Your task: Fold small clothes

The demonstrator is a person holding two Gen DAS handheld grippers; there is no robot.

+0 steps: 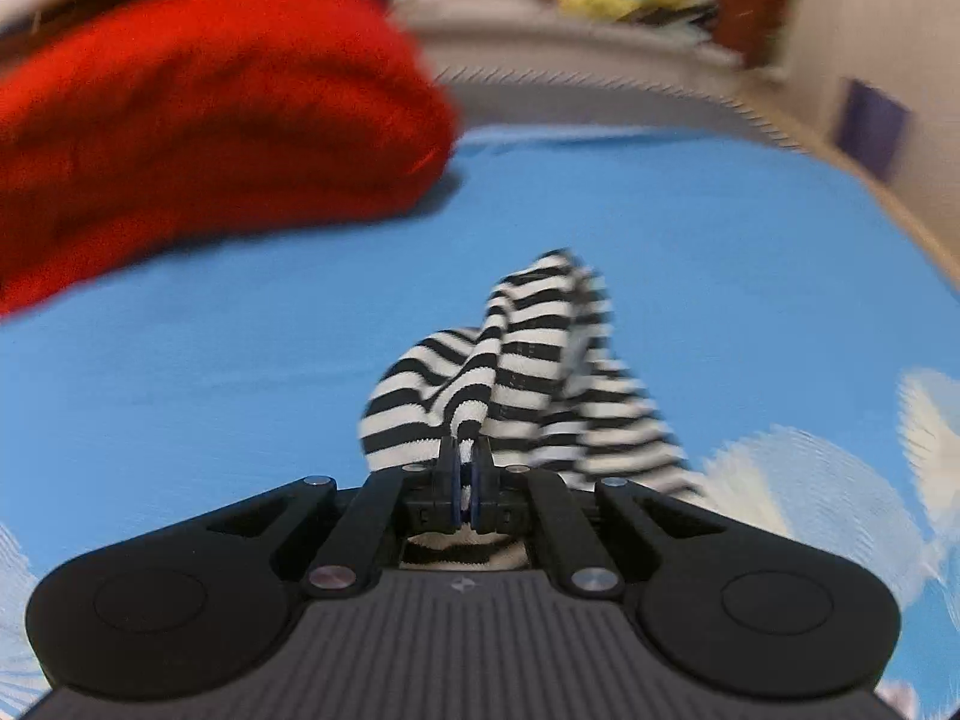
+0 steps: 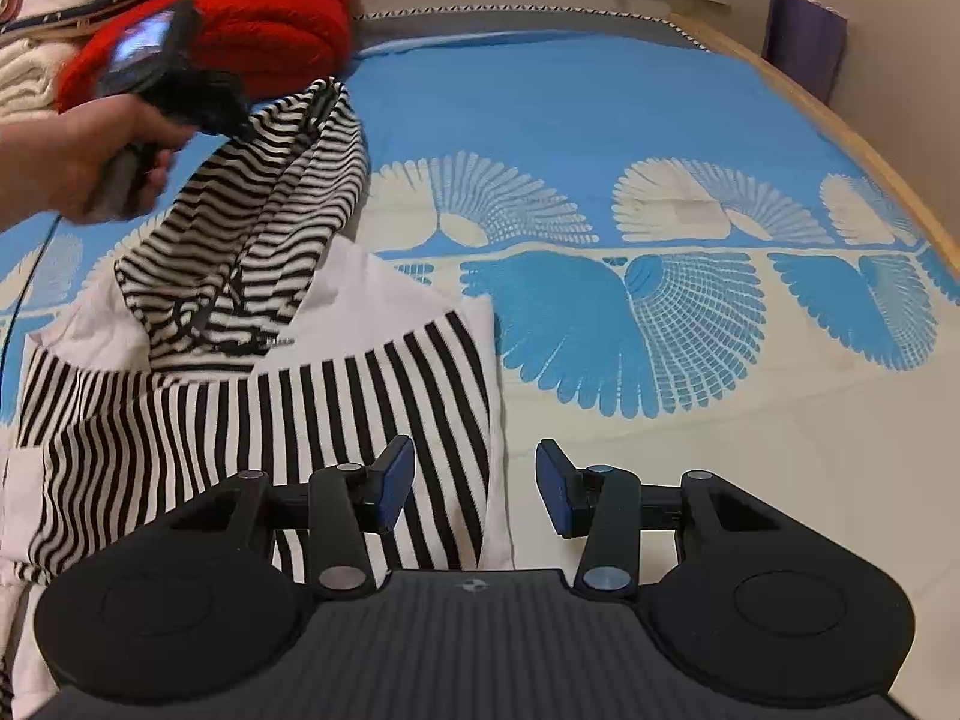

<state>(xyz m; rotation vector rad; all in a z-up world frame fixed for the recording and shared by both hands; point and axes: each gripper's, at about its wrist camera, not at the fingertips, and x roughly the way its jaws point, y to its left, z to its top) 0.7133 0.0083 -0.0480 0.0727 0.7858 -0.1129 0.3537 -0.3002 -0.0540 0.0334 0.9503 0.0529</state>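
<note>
Jaws, left: left gripper (image 1: pixel 465 474) pressed together, pinching a fold of the striped garment (image 1: pixel 516 372).
Jaws, right: right gripper (image 2: pixel 474 492) spread, nothing between them, hovering over the garment's near edge.
Garment: striped garment (image 2: pixel 252 396) lies on the bed (image 2: pixel 600 120), its sleeve lifted towards the far left by the left hand (image 2: pixel 78 162).
Key relation: the flat body lies just left of the right jaws; the lifted part runs away from them.
Material: soft knit, black and white stripes.
Surroundings: blue patterned sheet; bulky red knit (image 1: pixel 198 120) piled beyond.
</note>
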